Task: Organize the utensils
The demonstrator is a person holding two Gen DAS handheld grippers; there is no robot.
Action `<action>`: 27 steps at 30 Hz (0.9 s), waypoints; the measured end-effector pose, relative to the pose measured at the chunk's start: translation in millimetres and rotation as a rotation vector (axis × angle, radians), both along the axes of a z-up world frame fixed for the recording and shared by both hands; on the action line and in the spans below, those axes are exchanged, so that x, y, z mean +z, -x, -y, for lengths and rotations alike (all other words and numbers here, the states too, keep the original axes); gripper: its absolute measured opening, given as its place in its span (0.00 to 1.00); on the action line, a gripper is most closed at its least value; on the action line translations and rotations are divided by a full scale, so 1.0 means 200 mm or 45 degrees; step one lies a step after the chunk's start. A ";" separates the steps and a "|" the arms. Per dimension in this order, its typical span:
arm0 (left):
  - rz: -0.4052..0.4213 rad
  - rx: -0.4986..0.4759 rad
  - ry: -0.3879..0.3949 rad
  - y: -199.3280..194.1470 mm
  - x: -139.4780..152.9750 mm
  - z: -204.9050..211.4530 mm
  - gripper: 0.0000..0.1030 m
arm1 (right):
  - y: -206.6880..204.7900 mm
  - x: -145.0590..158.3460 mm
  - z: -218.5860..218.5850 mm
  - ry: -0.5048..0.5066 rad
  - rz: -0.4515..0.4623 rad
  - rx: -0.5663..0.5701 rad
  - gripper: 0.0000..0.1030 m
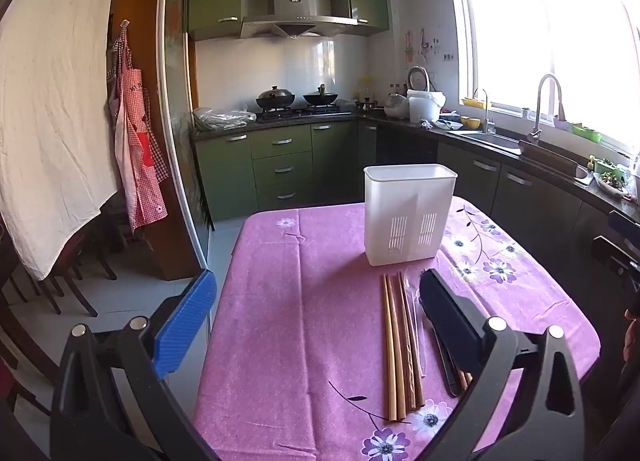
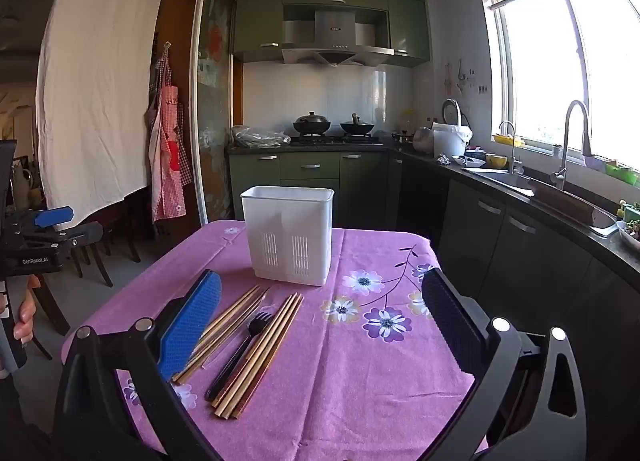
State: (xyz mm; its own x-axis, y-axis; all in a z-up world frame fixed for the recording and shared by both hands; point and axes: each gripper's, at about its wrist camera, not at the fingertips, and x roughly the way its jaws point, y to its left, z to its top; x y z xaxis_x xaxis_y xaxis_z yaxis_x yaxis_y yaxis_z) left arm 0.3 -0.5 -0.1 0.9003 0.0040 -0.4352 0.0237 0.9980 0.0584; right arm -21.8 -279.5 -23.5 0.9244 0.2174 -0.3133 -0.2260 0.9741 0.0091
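Note:
A white slotted utensil holder (image 1: 408, 213) (image 2: 290, 235) stands upright at the far side of the table with the pink floral cloth (image 1: 304, 321) (image 2: 360, 373). Several wooden chopsticks (image 1: 398, 345) (image 2: 260, 353) lie in front of it, with a black plastic fork (image 2: 240, 349) among them; in the left wrist view the fork (image 1: 442, 357) is partly hidden behind a finger. My left gripper (image 1: 316, 317) is open and empty above the table, left of the chopsticks; it also shows at the right wrist view's left edge (image 2: 52, 229). My right gripper (image 2: 320, 321) is open and empty, above the table right of the utensils.
Green kitchen cabinets, a stove with two woks (image 2: 332, 127) and a counter with a sink (image 2: 504, 177) lie behind and right of the table. A white sheet (image 1: 52, 101), a hanging apron (image 2: 168, 157) and dark chairs (image 1: 60, 285) are to the left.

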 end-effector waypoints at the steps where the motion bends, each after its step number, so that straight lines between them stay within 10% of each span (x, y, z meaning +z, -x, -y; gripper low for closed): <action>1: 0.000 0.000 0.000 0.00 0.00 0.00 0.94 | 0.00 0.00 0.00 -0.003 -0.001 0.002 0.96; 27: -0.038 -0.012 0.009 -0.01 -0.07 0.00 0.94 | -0.04 -0.01 -0.02 -0.008 -0.018 0.017 0.96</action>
State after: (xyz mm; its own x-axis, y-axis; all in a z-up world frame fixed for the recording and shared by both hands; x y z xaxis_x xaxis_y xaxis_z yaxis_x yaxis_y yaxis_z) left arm 3.0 -0.9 -13.7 0.8870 -0.0072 -0.4616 0.0345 0.9981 0.0507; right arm -14.1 -276.2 -25.1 0.9170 0.2318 -0.3246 -0.2390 0.9708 0.0182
